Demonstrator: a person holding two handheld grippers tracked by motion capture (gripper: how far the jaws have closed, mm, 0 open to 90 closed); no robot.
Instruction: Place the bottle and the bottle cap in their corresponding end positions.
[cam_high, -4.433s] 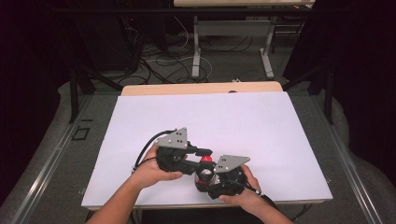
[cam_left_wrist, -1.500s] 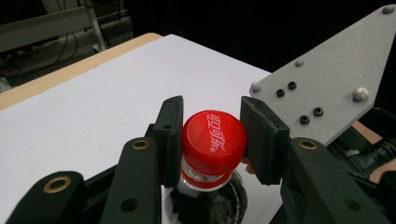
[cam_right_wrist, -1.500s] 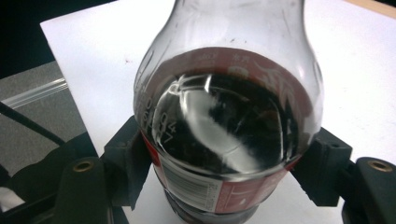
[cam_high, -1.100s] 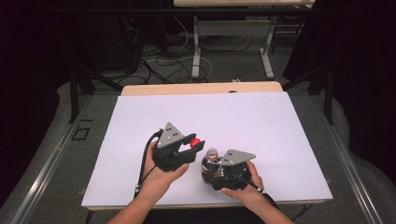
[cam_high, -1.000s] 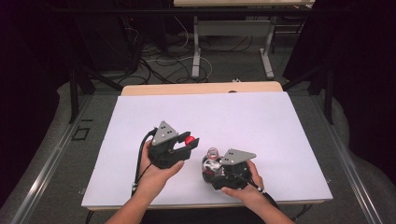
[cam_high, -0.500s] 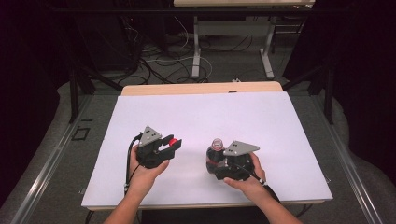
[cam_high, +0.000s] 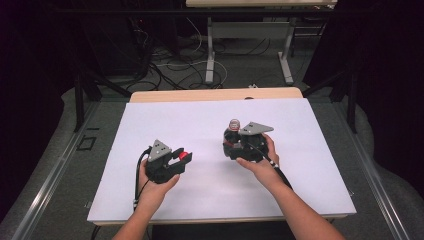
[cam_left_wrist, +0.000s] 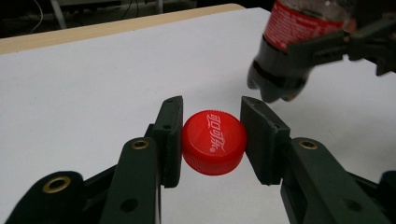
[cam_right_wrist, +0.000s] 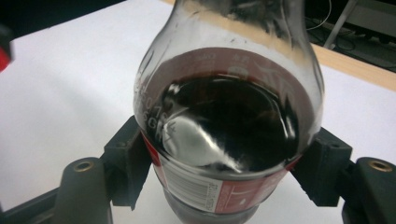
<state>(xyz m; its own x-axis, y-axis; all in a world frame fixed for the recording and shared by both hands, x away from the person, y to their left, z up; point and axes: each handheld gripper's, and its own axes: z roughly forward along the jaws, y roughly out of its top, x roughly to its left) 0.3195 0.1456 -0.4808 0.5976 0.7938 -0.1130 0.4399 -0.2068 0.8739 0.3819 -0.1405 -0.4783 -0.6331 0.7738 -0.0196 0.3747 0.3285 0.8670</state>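
Note:
A red bottle cap (cam_left_wrist: 214, 142) with white lettering sits pinched between the two black jaws of my left gripper (cam_left_wrist: 211, 135), just above the white table top; from above, that cap (cam_high: 184, 155) shows at the left gripper (cam_high: 179, 159) near the table's front left. My right gripper (cam_right_wrist: 224, 168) is shut on a small cola bottle (cam_right_wrist: 224, 121) with a red label and dark drink inside, its neck uncapped. In the high view the bottle (cam_high: 232, 132) stands in the right gripper (cam_high: 231, 146) at mid-table. The bottle (cam_left_wrist: 289, 46) hangs off the table in the left gripper view.
The white sheet (cam_high: 210, 125) covers a wooden table (cam_high: 200, 95) whose far edge shows bare. Beyond it are desk legs and cables (cam_high: 200, 55) on a dark floor. Both forearms come in from the bottom edge.
The two grippers have drawn apart: the left one went left and down with the cap, the right one moved right and farther back with the bottle.

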